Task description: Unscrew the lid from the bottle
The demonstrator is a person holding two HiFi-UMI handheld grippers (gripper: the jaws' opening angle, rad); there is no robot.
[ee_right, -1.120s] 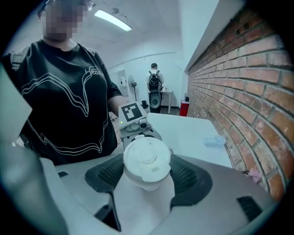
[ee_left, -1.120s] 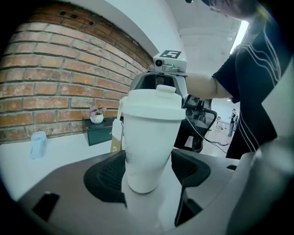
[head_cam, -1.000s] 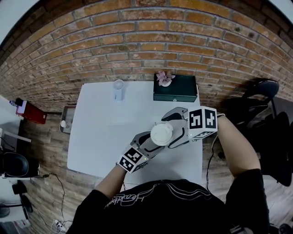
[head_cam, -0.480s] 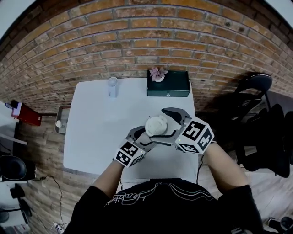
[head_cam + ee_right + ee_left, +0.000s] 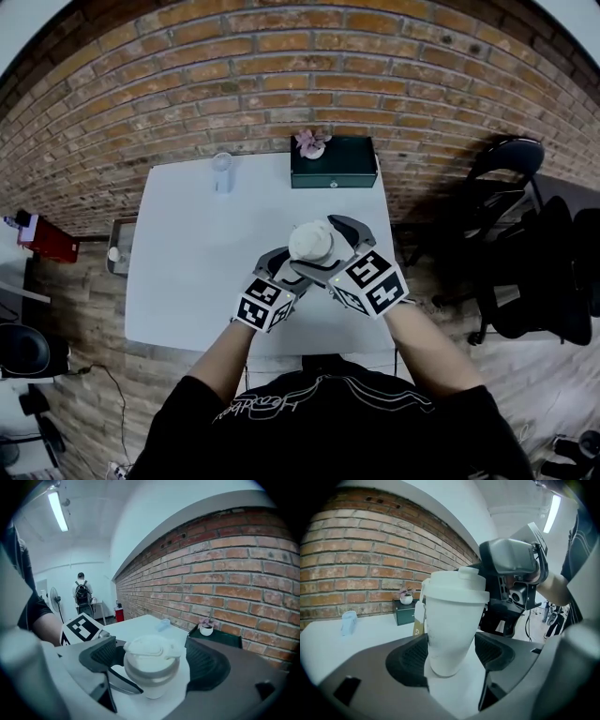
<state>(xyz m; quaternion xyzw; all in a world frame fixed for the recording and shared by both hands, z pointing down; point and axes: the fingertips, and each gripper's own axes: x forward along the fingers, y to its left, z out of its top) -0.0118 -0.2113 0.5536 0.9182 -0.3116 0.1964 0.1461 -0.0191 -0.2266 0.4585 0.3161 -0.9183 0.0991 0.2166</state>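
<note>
A white bottle [image 5: 452, 625] with a white lid [image 5: 457, 585] is up off the white table [image 5: 187, 253], near its front edge. My left gripper [image 5: 452, 656] is shut on the bottle's lower body, one pad on each side. In the head view the left gripper [image 5: 291, 267] comes from below left. My right gripper [image 5: 152, 660] stands open around the lid [image 5: 151, 656], with a gap on each side and neither pad touching. From above, the lid [image 5: 310, 242] lies between the right gripper's [image 5: 325, 249] fingers.
A dark green box [image 5: 333, 161] with a small flower pot [image 5: 310, 142] stands at the table's far edge, and a clear cup [image 5: 221, 172] to its left. A black chair [image 5: 511, 187] is to the right. A person [image 5: 82, 592] stands far back in the room.
The right gripper has swung round the lid, its marker cube coming from the right toward my body. Its jaws now stand a little wider. The left gripper keeps its hold on the bottle.
</note>
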